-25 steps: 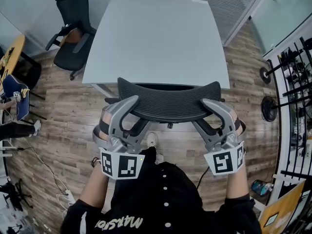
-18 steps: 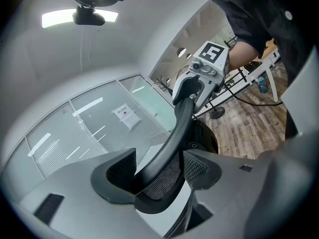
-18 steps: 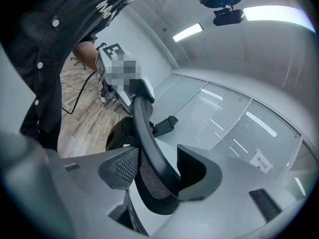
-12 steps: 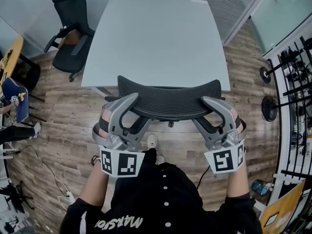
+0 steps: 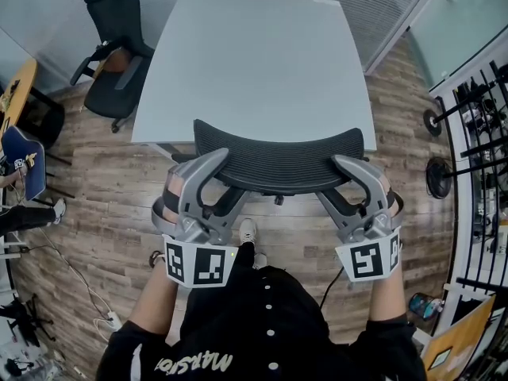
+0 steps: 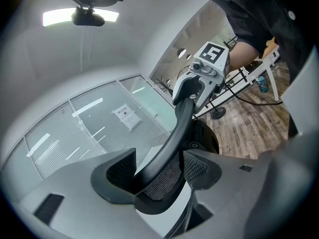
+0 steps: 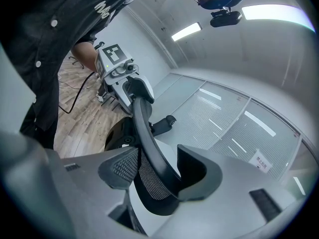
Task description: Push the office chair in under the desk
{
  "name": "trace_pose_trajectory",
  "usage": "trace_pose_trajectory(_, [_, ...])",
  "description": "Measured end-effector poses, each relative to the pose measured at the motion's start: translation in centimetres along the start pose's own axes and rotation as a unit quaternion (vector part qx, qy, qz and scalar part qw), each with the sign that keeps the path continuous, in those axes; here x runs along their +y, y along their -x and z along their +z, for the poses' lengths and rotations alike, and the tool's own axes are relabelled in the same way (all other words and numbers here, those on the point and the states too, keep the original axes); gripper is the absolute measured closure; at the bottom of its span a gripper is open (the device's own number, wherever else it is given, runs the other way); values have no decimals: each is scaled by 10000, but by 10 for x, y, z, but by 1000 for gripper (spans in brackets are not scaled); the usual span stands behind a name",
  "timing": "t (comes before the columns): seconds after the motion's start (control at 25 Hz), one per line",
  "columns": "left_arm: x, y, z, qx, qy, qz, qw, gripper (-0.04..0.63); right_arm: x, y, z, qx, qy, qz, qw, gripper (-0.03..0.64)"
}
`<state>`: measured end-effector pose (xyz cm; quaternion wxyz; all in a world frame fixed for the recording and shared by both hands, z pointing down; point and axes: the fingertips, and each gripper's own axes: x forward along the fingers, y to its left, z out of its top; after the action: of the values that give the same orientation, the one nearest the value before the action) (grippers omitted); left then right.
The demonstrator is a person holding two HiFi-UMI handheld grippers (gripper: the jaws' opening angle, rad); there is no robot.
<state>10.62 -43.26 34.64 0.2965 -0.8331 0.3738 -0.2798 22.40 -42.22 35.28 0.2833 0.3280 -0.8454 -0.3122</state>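
Observation:
The black mesh office chair [image 5: 278, 163] stands at the near edge of the white desk [image 5: 254, 62], its seat mostly hidden under the tabletop. My left gripper [image 5: 214, 167] is shut on the left end of the curved backrest. My right gripper [image 5: 346, 170] is shut on the right end. In the left gripper view the backrest rim [image 6: 172, 143] runs between the jaws of the left gripper [image 6: 159, 176] out to the right gripper [image 6: 202, 78]. The right gripper view mirrors this: the backrest [image 7: 147, 143] passes through the right gripper [image 7: 154, 176] toward the left gripper [image 7: 122, 78].
A second black office chair [image 5: 115, 58] stands at the desk's far left corner. Glass partitions [image 5: 401, 10] close off the back. A metal rack [image 5: 476, 133] and round stand bases [image 5: 436, 177] line the right side. Cables [image 5: 71, 272] trail over the wooden floor at the left.
The chair's backrest has slid a little farther toward the desk, and both grippers have gone forward with it, keeping their hold.

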Motion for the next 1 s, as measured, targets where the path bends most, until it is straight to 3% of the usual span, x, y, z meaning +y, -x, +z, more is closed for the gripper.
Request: trace_pose_trajectory(1.0, [23,-34,-12,77,79,-40,9999,307,-24,-28,-12,-31,26,-23,10000,373])
